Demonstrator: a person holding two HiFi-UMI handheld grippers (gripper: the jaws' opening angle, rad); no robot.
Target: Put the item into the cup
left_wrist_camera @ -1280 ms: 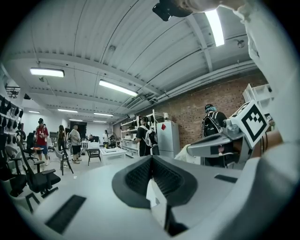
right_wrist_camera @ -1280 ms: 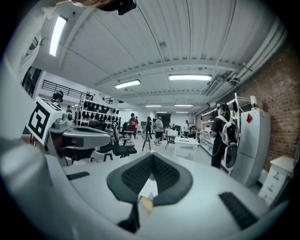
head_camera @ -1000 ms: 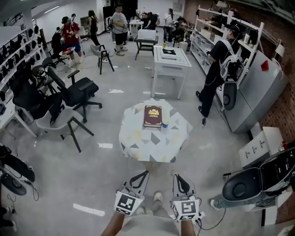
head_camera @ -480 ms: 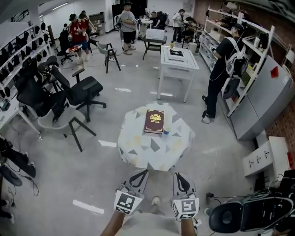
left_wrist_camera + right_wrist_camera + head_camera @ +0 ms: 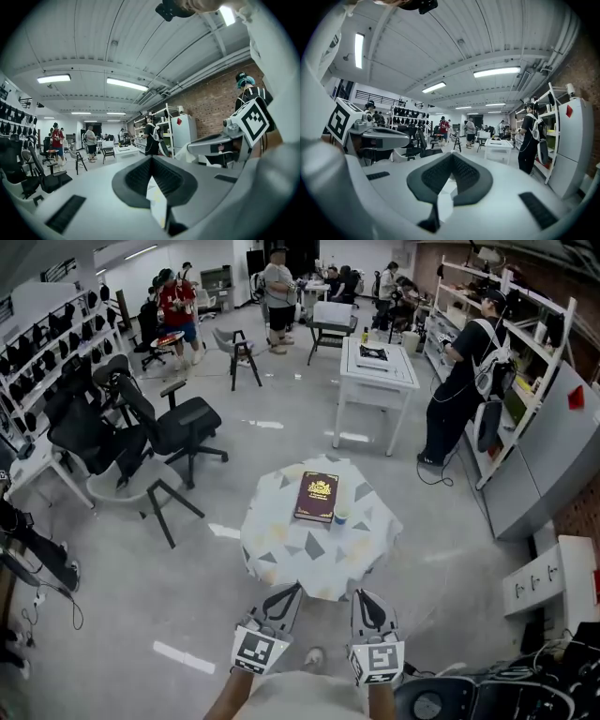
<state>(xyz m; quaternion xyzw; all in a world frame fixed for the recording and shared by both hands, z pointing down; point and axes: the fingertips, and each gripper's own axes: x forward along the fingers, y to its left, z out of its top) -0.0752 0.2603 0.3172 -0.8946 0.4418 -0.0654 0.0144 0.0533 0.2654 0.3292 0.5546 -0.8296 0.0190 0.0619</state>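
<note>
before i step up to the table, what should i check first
1. Cup found: ok. The cup sits on the table, by the near right corner of the book.
2. Item to go in found: cannot tell. Nothing that small can be made out from here.
3. Left gripper free: ok. Jaws together, nothing between them.
4. Right gripper free: ok. Jaws together, nothing between them.
5. Jaws ready to grasp: not ok. Both pairs are closed.
6. Cup within reach: not ok. Both grippers are short of the table's near edge.
</note>
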